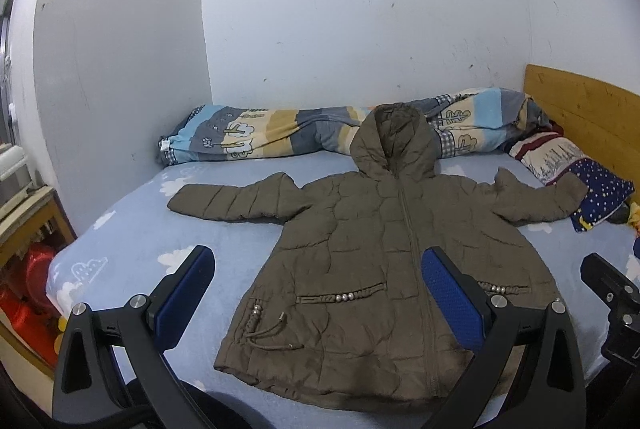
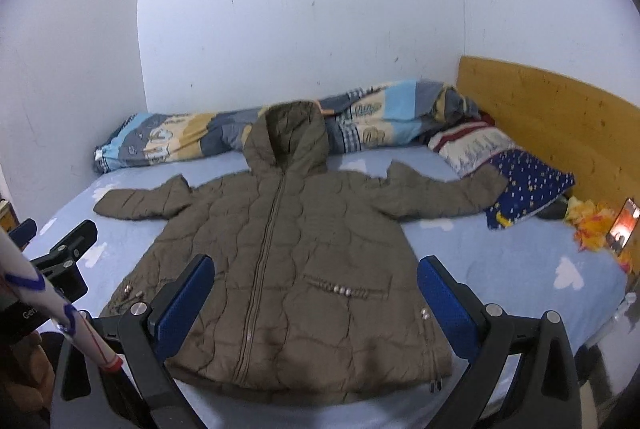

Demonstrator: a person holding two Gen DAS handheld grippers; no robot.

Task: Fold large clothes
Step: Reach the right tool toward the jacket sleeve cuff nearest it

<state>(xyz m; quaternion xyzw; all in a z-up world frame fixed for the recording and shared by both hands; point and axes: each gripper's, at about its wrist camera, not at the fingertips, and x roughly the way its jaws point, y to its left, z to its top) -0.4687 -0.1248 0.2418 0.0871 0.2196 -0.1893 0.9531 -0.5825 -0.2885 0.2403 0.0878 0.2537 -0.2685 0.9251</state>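
from the left wrist view, the left hand-held gripper [image 1: 318, 271] hangs above the near edge of the bed [image 1: 120, 229], its blue-padded fingers [image 1: 188, 293] spread wide with nothing between them. a brown hooded puffer jacket [image 1: 360, 241] lies flat and zipped on the pale blue cloud-print sheet, sleeves stretched out to both sides, hood pointing toward the wall and touching a rolled patterned quilt [image 1: 256, 135]. the jacket's right-side cuff reaches a dark blue dotted pillow [image 1: 604, 197] near the wooden headboard [image 1: 580, 109]. from the right wrist view, the right hand-held gripper [image 2: 316, 269] is likewise opened wide and empty, poised over the jacket's [image 2: 296, 249] hem, with the left tool [image 2: 64, 261] visible at the left edge. the quilt [image 2: 168, 141] lies along the wall behind the hood.
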